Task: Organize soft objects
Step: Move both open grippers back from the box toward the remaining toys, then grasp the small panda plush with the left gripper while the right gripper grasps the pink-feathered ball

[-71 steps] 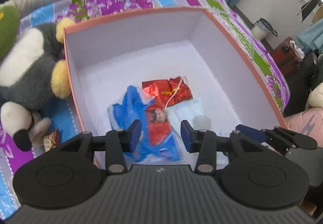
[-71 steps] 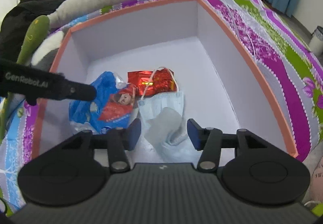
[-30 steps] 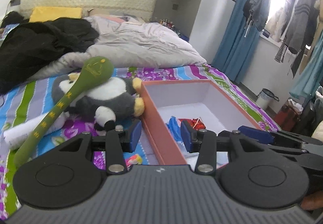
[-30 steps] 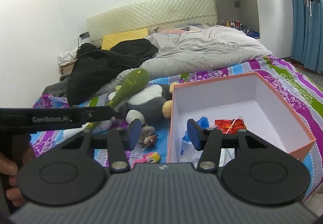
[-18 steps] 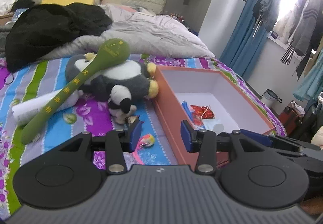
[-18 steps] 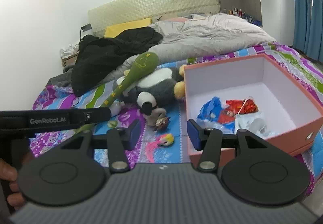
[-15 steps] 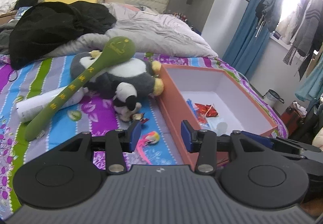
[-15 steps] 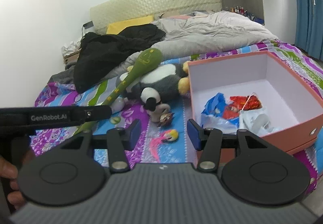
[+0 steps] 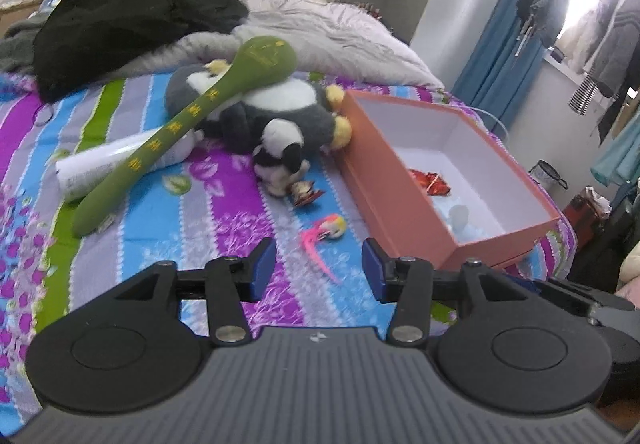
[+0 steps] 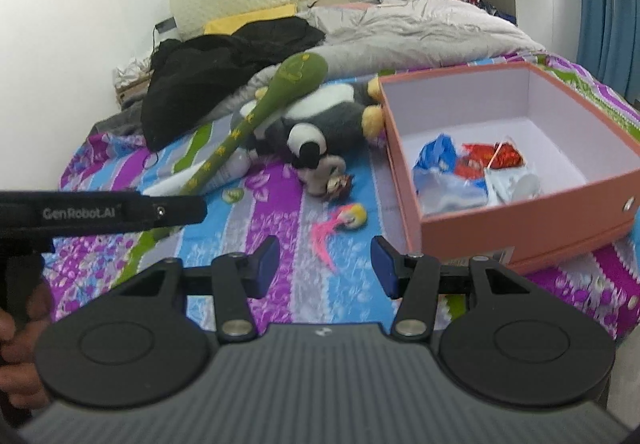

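Observation:
An orange box (image 9: 384, 199) (image 10: 472, 228) with a white inside stands on the striped bedspread; a blue packet (image 10: 436, 159), a red packet (image 10: 492, 155) and a face mask (image 10: 516, 183) lie in it. Left of it lie a grey-and-white plush penguin (image 9: 280, 115) (image 10: 320, 123), a long green plush club (image 9: 180, 127) (image 10: 256, 119), a small snack packet (image 9: 306, 192) and a pink-and-yellow toy (image 9: 326, 230) (image 10: 340, 222). My left gripper (image 9: 318, 270) hovers just short of the pink toy, jaws opening, nothing between them. My right gripper (image 10: 326, 262) stands open and empty, also just short of that toy.
A white tube (image 9: 100, 163) lies under the green club. Black clothing (image 9: 120, 15) and a grey duvet (image 9: 328, 31) are piled at the head of the bed. The left gripper's body (image 10: 100, 211) and a hand cross the right wrist view at the left.
Both grippers have drawn back out of the box and swung left and down over the bedspread. The plush toys and the pink toy have come into view. The left jaws stand wider.

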`<move>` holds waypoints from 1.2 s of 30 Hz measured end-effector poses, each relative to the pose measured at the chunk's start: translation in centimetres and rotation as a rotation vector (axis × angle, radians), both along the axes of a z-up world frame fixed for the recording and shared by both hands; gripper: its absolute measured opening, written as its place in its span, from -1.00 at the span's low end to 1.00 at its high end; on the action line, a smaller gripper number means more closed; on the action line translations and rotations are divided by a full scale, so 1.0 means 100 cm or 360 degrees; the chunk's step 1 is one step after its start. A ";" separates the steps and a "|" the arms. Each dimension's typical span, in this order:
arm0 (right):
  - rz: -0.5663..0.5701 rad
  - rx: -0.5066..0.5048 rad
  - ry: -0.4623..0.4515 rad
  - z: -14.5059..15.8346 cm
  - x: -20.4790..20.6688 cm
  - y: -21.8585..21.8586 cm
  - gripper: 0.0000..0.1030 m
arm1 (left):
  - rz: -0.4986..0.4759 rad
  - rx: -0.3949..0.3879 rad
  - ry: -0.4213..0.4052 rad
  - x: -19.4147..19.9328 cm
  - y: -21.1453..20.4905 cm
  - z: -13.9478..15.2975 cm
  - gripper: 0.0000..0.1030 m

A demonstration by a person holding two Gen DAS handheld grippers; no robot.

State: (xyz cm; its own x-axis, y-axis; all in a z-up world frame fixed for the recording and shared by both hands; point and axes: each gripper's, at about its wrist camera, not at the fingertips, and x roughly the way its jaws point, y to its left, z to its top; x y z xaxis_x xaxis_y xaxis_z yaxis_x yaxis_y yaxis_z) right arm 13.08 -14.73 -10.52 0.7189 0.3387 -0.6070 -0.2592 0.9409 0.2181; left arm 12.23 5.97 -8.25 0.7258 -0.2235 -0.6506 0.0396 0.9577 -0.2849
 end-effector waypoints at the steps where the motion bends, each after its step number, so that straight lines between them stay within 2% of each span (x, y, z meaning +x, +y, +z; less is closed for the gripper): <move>1: -0.0002 -0.0007 0.0004 -0.002 -0.003 0.003 0.03 | 0.0010 0.0003 0.0007 -0.002 0.003 -0.003 0.13; 5: 0.0016 -0.0082 -0.0011 -0.012 -0.015 0.020 0.03 | 0.0010 0.0068 0.0030 -0.010 0.009 -0.011 0.18; 13: 0.0090 -0.0131 0.0028 -0.034 -0.009 0.038 0.03 | 0.0078 0.0019 0.0090 -0.006 0.025 -0.031 0.25; 25: 0.0099 -0.0165 0.0078 -0.059 0.028 0.047 0.03 | 0.0021 -0.0027 0.0120 0.049 0.019 -0.056 0.25; 36: 0.0132 -0.0107 0.0118 -0.084 0.065 0.053 0.03 | -0.0018 -0.0038 0.0122 0.097 0.017 -0.078 0.23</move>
State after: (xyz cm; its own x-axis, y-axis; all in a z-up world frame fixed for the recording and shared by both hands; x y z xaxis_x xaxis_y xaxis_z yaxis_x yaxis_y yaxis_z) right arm 19.53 -9.46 -18.89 0.6422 0.3522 -0.6808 -0.3224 0.9299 0.1770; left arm 21.88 7.70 -16.06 0.6712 -0.2476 -0.6986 0.0276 0.9502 -0.3103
